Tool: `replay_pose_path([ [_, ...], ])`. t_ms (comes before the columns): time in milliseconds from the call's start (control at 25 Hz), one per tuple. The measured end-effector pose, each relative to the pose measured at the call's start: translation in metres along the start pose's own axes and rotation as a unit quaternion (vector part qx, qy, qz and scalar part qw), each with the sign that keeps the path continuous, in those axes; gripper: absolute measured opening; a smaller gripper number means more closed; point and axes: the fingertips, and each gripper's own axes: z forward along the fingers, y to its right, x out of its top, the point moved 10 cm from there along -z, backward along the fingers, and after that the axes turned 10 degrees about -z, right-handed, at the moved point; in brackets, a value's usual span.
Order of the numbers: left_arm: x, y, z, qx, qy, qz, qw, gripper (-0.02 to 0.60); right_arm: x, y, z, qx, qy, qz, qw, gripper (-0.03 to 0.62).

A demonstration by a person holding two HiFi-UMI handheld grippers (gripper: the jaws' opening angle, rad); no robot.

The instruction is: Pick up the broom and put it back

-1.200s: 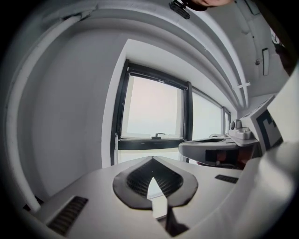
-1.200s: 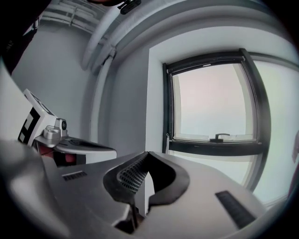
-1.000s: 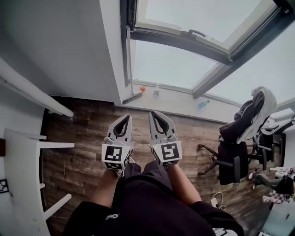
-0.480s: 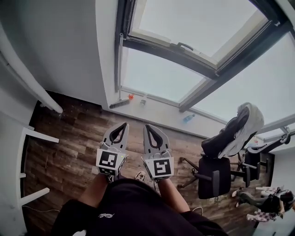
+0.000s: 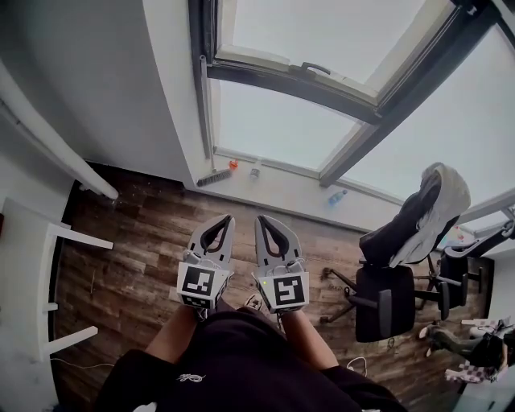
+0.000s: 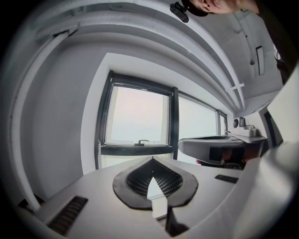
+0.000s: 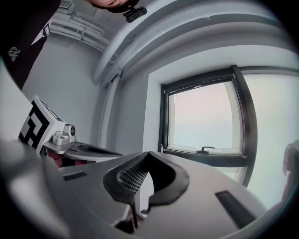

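The broom [image 5: 214, 177] leans against the window frame [image 5: 199, 24], well ahead. Both the left gripper [image 5: 228, 217] and right gripper [image 5: 261, 219] are closed and empty; arriving unopened, they could nudge it sideways and topple it.

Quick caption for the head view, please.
Left gripper and right gripper, shut and empty, over brown wood-plank floor; grey long-handled broom stands against the window frame.

Broom [image 5: 212, 178] upright beside window frame
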Motion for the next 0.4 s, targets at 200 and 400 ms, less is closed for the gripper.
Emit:
replay_pose_path([
  [200,0.000,0.012,-0.004,0.003,-0.012,0.003,0.9999,0.000,0.002,0.009,-0.010,-0.002,0.004,0.009,1.000,0.021],
  [400,-0.005,0.026,-0.007,0.009,-0.023,0.009,0.9996,0.000,-0.002,0.012,-0.020,0.002,0.005,0.009,1.000,0.021],
])
